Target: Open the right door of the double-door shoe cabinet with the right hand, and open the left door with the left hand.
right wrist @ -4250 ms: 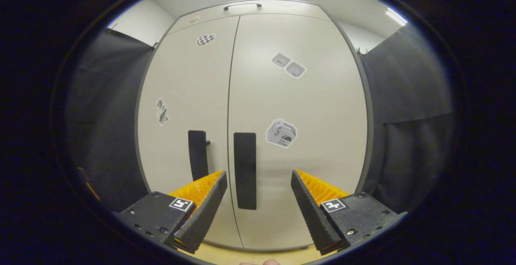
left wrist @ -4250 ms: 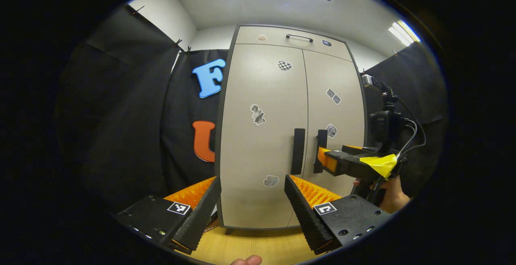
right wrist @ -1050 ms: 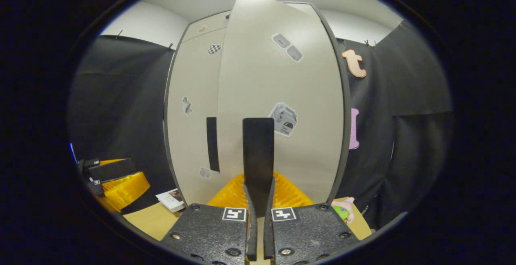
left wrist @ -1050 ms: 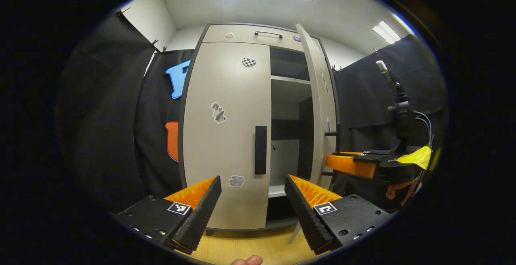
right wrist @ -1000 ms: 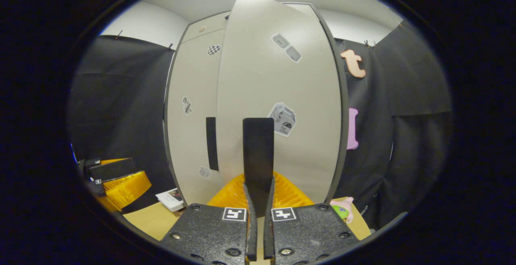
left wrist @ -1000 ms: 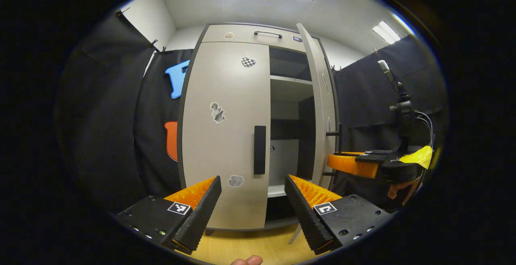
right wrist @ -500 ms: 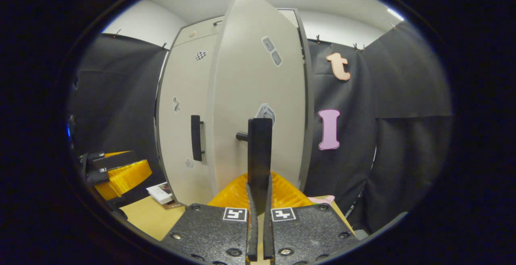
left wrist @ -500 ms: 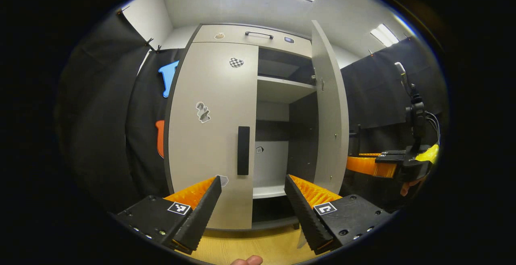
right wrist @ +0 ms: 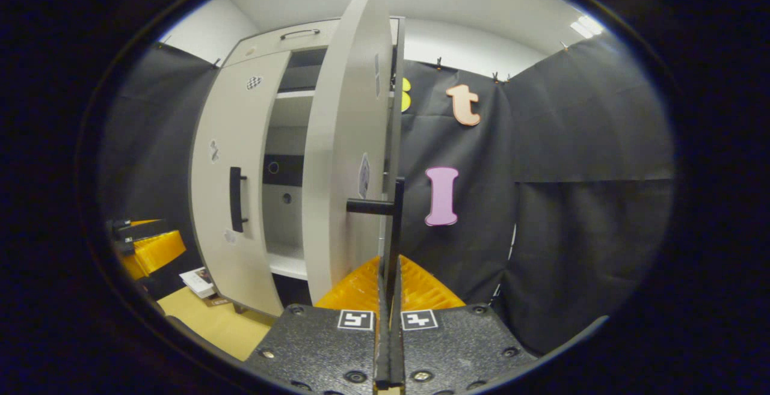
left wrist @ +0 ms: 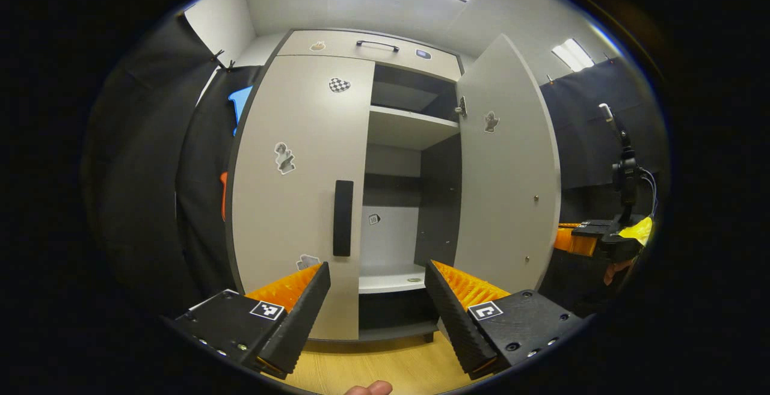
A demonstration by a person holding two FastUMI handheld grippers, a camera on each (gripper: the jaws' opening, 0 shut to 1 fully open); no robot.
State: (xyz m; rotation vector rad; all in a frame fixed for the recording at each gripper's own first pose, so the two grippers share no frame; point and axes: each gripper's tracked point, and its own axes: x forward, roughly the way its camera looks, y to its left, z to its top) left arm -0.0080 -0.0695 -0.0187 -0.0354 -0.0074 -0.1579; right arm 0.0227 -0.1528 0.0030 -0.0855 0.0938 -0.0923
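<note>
The beige shoe cabinet's right door (left wrist: 508,166) stands swung wide open, showing shelves (left wrist: 409,127) inside. Its left door (left wrist: 298,184) is closed, with a dark vertical handle (left wrist: 342,217). My left gripper (left wrist: 376,299) is open, a little short of that handle and just right of it. In the right gripper view, my right gripper (right wrist: 389,287) is shut on the right door's dark handle (right wrist: 394,232), seen edge-on beside the right door (right wrist: 346,160). The right gripper (left wrist: 592,240) also appears at the far right of the left gripper view.
Black cloth walls (right wrist: 571,190) close in both sides of the cabinet. A top drawer with a handle (left wrist: 377,44) sits above the doors. The wooden floor (left wrist: 373,368) runs below, with a small booklet (right wrist: 198,281) lying on it near the cabinet's foot.
The right door has swung from closed to wide open, pulled by my right gripper, which closed on its handle. My left gripper has drifted closer to the left door's handle.
</note>
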